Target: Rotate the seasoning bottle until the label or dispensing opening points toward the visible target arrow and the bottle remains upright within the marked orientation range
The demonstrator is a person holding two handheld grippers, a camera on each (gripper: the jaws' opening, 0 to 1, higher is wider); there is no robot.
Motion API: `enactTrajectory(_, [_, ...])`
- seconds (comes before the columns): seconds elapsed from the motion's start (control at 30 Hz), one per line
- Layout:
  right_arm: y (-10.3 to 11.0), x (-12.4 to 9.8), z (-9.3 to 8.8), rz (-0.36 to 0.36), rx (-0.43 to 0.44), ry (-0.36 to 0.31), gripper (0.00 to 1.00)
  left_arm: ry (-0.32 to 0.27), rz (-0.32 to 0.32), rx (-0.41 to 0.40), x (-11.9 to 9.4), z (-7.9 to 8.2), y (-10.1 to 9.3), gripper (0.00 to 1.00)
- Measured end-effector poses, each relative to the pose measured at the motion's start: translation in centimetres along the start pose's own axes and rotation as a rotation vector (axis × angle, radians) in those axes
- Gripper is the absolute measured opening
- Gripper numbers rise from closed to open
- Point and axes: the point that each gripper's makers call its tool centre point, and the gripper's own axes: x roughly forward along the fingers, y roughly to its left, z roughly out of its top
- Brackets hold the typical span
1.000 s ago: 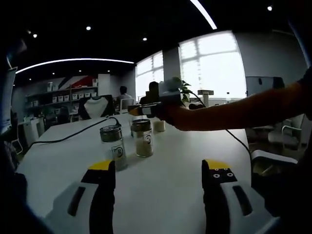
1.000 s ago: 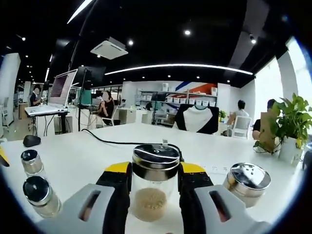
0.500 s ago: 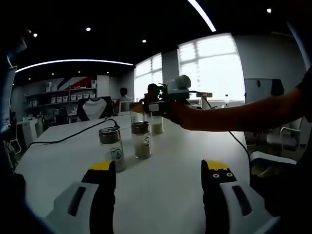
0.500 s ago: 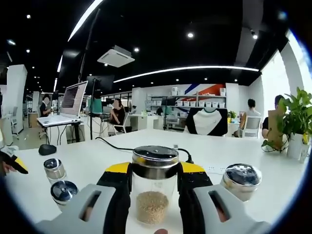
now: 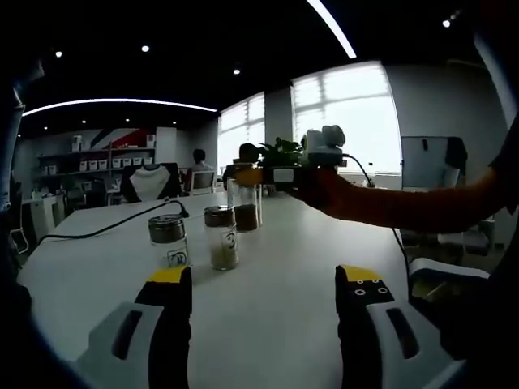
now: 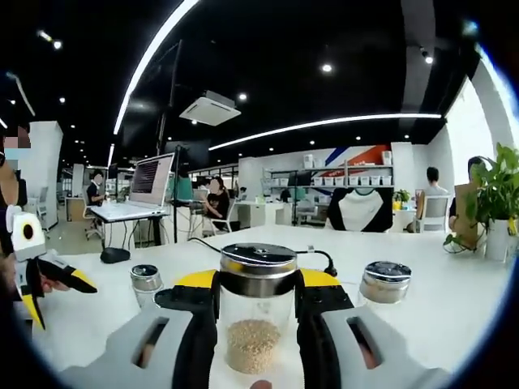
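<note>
A glass seasoning bottle (image 6: 255, 324) with a metal lid and brown grains stands upright between the jaws of my right gripper (image 6: 255, 281), which is shut on it. In the left gripper view the same bottle (image 5: 245, 207) shows beyond the middle of the white table (image 5: 284, 308), held by the right gripper (image 5: 253, 176) in a person's hand. My left gripper (image 5: 266, 279) stands open over the near table with nothing between its fingers. Whether the held bottle touches the table I cannot tell.
Two more lidded bottles (image 5: 166, 239) (image 5: 220, 237) stand on the table to the left of the held one. In the right gripper view, bottles (image 6: 146, 279) (image 6: 386, 281) flank it, the left gripper (image 6: 40, 275) shows at the left edge, and a black cable (image 6: 320, 258) and mouse (image 6: 113, 255) lie farther back.
The right gripper, still shut on the bottle, has swung it round and moved it rightward in the left gripper view. The left gripper stays open.
</note>
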Motion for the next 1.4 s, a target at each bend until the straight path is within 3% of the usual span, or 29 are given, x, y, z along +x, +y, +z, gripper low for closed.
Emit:
enactTrajectory(0.2, [3.0,-2.8,0.4,0.073,-0.013,-0.039,0.34,-0.032,-0.028,0.000,0.6,0.4,-0.8,0.74])
enactTrajectory(0.4, [5.9,-4.7,0.9,0.147,0.028,-0.077,0.34,-0.045,-0.062,0.011,1.0,0.3,-1.9,0.71])
enactTrajectory(0.6, [9.0,-5.8,1.0,0.220,0.003,-0.091,0.34,-0.136,-0.107,-0.026,1.4,1.7,-2.8,0.67])
enactTrajectory(0.73, [10.8,-6.0,1.1,0.285,0.027,-0.101,0.34,-0.113,-0.112,-0.002,2.0,1.3,-3.1,0.64])
enactTrajectory(1.07, [17.9,-7.4,1.2,0.527,-0.081,-0.107,0.35,-0.104,-0.147,0.046,2.0,1.1,-4.1,0.60])
enactTrajectory(1.27, [19.8,-7.7,1.1,0.588,-0.049,-0.115,0.35,-0.133,-0.183,0.014,1.7,1.3,-4.6,0.51])
enactTrajectory(1.4, [20.0,-7.6,0.6,0.572,-0.013,-0.113,0.35,-0.118,-0.189,0.011,1.7,0.9,-4.7,0.45])
